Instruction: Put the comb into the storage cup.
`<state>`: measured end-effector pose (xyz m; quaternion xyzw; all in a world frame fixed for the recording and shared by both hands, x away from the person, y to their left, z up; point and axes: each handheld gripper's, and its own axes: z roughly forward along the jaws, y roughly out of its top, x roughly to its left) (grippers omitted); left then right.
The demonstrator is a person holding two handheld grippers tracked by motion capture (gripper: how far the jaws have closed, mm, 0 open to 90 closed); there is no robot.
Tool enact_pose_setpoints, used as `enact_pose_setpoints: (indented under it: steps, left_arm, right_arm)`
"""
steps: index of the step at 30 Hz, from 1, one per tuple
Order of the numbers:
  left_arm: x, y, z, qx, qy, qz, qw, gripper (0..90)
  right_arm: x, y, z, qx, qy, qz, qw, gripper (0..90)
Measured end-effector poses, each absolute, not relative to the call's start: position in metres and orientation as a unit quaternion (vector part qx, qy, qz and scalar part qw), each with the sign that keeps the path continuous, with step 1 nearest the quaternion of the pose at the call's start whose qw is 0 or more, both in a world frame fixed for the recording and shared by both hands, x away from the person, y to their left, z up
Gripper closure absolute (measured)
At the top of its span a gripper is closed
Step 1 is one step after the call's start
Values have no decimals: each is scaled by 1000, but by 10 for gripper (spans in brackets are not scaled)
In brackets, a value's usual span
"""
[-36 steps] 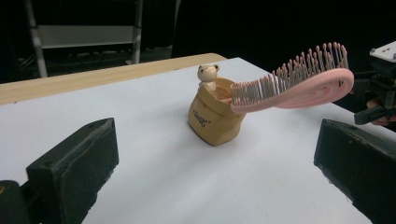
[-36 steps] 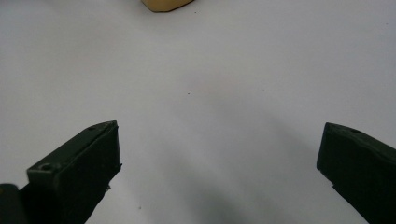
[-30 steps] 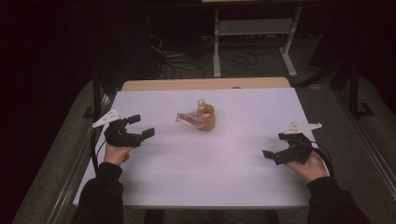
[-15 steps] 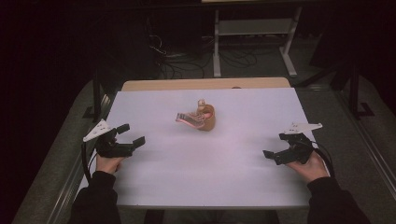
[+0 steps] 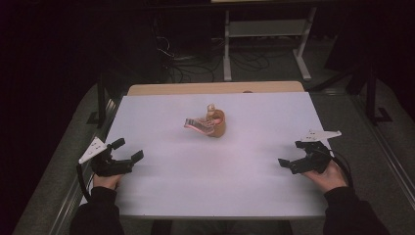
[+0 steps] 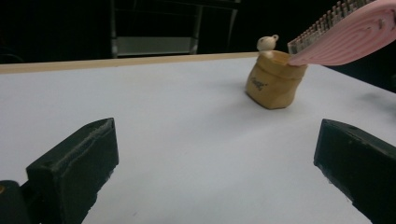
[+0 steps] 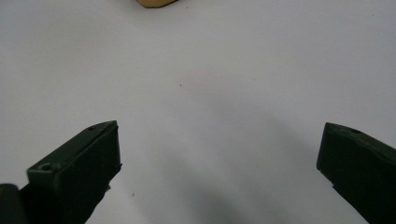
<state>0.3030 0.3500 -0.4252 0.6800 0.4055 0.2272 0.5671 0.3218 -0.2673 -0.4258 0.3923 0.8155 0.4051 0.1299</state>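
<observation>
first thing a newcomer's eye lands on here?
Probably the tan pouch-shaped holder standing alone at the middle of the white table, with a pink comb sticking out of it sideways and a small pale figure on top. Next, the two open hand-held grippers low at the table's near corners: the left hand-held gripper and the right hand-held gripper, both well short of the holder and holding nothing.

Light is hitting only the white table (image 5: 210, 161) from above; everything around it, from 9 through 12 to 3 o'clock, is sinking into near black. The high view is looking soft and grainy. In the left gripper view the pink comb (image 6: 348, 35) at 2 o'clock is blurring. The right gripper view is showing faint shadows at 6 o'clock.
</observation>
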Motion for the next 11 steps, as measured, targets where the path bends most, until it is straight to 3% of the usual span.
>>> enact_pose_setpoints:
  steps: [11]
  left_arm:
    - [297,359,-427,667,414,243,570,0]
  right_arm:
    - [319,-272,-427,398,809,410,137,0]
